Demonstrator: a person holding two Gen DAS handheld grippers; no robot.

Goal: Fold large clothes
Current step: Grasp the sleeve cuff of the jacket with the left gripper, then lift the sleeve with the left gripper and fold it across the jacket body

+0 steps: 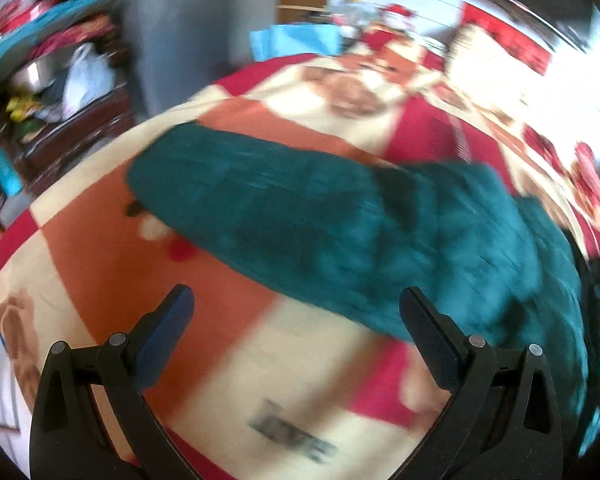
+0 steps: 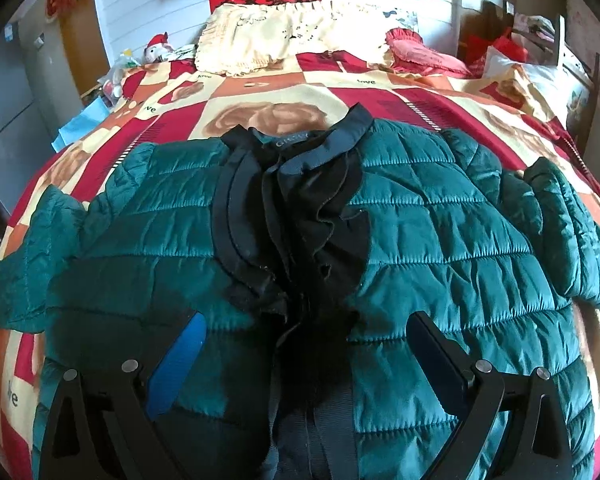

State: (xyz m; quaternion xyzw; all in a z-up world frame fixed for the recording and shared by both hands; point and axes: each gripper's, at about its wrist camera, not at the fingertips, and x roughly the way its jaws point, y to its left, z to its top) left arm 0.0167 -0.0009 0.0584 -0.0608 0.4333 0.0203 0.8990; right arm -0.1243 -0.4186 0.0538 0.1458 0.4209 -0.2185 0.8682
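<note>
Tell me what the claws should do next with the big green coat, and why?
Probably the left claw should drop onto the green sleeve and pinch it, ready to fold it inward. Both claws are open and hold nothing. The green coat lies spread flat on the bed cover, sleeves out to both sides, nothing folded yet. The right claw hovers over the coat's middle.

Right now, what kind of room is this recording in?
Most likely a home bedroom: the green quilted jacket lies spread on a bed with a patterned bedspread, pillows at the head, and a grey cabinet beside it.
</note>
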